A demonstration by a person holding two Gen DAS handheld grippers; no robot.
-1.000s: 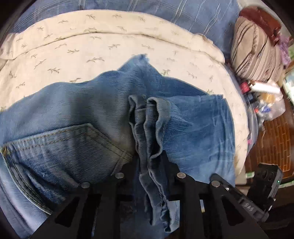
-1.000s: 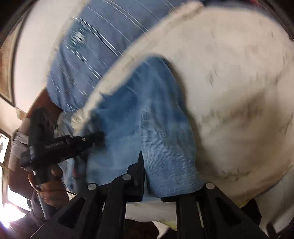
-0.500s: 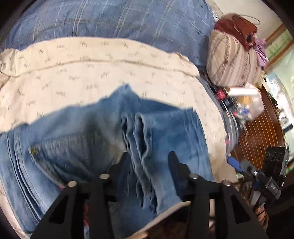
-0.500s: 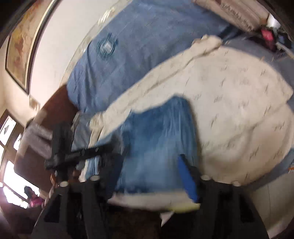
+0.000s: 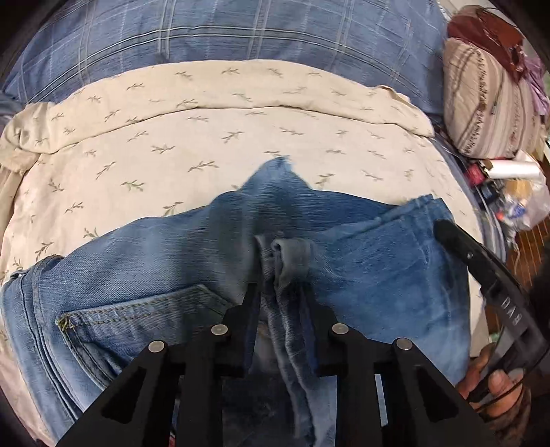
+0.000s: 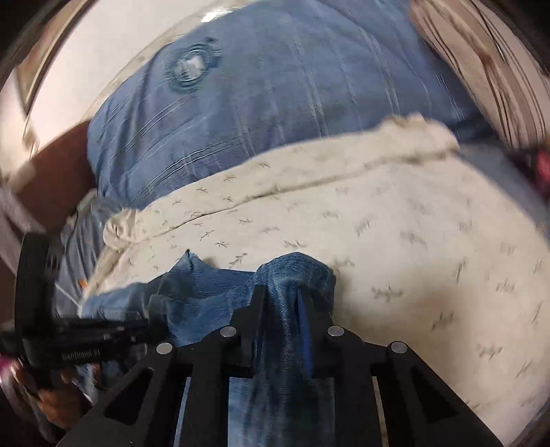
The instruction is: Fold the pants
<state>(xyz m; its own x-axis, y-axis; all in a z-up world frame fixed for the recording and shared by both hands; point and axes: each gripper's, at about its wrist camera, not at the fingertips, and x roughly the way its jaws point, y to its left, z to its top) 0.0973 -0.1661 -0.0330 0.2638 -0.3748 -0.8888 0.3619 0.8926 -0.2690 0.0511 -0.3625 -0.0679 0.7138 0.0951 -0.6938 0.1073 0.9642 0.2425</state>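
- Left wrist view: The jeans (image 5: 361,271) were seen spread on a cream sheet (image 5: 206,137) printed with small sprigs, which lay over a blue plaid bedcover (image 5: 240,31).
- A bunched ridge of denim was shown between the fingers of the left gripper (image 5: 283,292), whose jaws were closing with the fabric pressed between them.
- A back pocket (image 5: 137,323) lay flat to the left of the grip. At the right edge, the right gripper (image 5: 481,271) and the hand (image 5: 495,385) holding it were visible beside the cloth.
- A striped cushion (image 5: 488,103) and small clutter were seen at the far right, well apart from the jeans.
- Right wrist view: The picture was blurred. A second fold of the jeans (image 6: 206,292) was draped over and between the fingers of the right gripper (image 6: 280,306), its jaws likewise closing on the cloth.
- The left gripper (image 6: 86,338) was seen at the lower left, at the other side of the garment.
- Handling, as judged: The denim was taken to be soft but thick and fairly heavy, prone to sagging between the two grips. Gathered layers near an edge or seam were judged the surest hold, as a single layer might slip free.
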